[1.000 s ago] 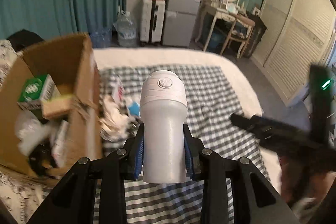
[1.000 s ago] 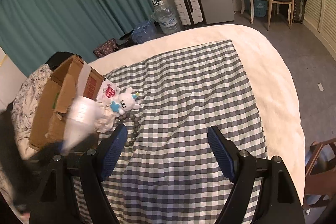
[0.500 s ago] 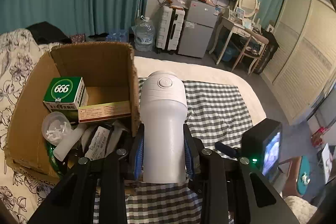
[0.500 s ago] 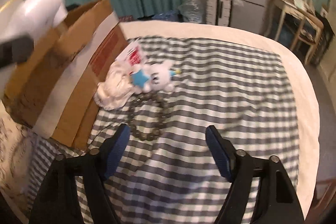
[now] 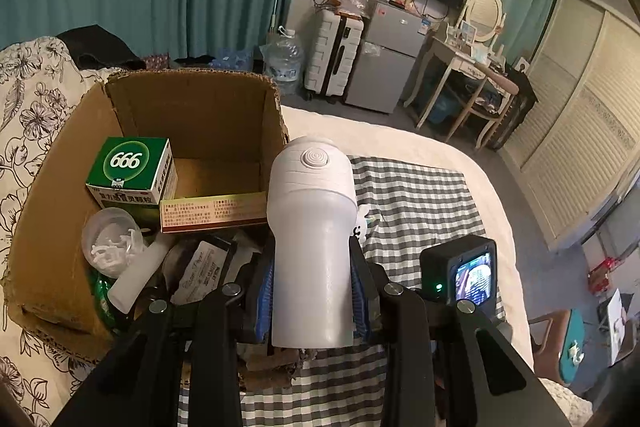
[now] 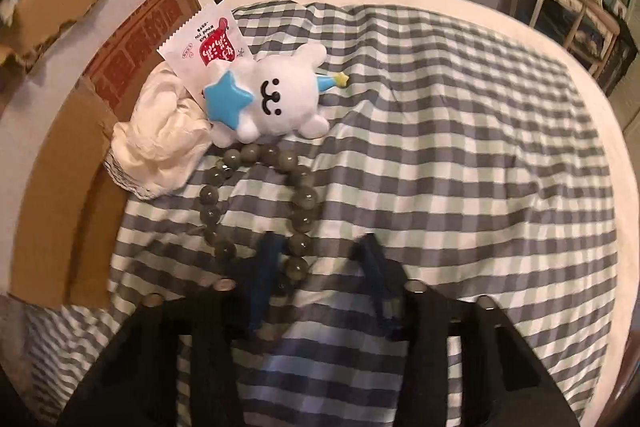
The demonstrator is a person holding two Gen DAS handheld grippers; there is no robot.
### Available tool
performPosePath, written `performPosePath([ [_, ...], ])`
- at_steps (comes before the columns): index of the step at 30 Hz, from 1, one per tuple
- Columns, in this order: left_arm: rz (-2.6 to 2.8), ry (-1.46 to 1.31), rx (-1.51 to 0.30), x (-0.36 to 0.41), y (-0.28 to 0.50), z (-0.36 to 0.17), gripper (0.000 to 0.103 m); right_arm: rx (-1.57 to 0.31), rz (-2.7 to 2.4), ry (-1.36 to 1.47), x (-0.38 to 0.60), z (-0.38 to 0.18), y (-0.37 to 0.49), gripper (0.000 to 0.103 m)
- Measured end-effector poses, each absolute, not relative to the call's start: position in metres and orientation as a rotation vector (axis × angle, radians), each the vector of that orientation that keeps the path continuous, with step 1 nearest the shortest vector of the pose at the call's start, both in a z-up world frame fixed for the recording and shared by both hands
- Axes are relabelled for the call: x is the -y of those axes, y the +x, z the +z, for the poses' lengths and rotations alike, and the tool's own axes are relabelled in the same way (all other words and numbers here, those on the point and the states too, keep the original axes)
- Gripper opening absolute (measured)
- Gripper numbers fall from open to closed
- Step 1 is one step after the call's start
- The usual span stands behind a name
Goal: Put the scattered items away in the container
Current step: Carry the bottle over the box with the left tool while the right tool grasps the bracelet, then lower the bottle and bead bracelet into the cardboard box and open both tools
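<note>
Left gripper [image 5: 312, 291] clamps white bottle [image 5: 312, 235] beside box [image 5: 192, 115] — right gripper [image 6: 316, 267] closing around bead bracelet [image 6: 256, 203].

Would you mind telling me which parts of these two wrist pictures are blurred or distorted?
Left wrist view: sharp on the white bottle and cardboard box, with fisheye bending at the edges. Right wrist view: the right tool is motion-smeared as it closes, while the bead bracelet and plush toy remain fairly clear.

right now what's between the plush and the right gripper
In the right wrist view, a loop of grey-green beads lies on the checked cloth between the plush and the right gripper, whose jaws are closing.
</note>
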State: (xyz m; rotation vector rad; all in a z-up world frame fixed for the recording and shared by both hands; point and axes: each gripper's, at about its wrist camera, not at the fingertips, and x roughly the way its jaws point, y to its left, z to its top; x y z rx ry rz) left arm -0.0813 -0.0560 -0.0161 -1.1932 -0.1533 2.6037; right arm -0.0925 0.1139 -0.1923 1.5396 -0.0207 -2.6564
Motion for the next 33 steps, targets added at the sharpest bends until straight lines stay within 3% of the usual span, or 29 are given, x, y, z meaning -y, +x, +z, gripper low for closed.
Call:
performPosePath([
  [1, 2.603, -1.192, 0.151, 0.055, -0.081, -0.016, 0.032, 0.025, -2.649, 1.544, -0.115, -0.19, -0.093, 0.012],
  [2, 2.603, -1.192, 0.147, 0.055, -0.081, -0.016, 0.032, 0.051, -2.649, 1.543, -0.118, -0.186, -0.093, 0.011],
  [22, 2.637, -1.138, 0.172, 0.068, -0.076, 0.004, 0.032, 0.249, -2.666, 1.115, -0.104, -0.04, -0.044, 0.011],
  [33, 2.711, -1.133, 0.273, 0.114, -0.086, 0.009, 0.032, 0.158, -2.625, 1.01, -0.054, 0.01, -0.033, 0.011],
])
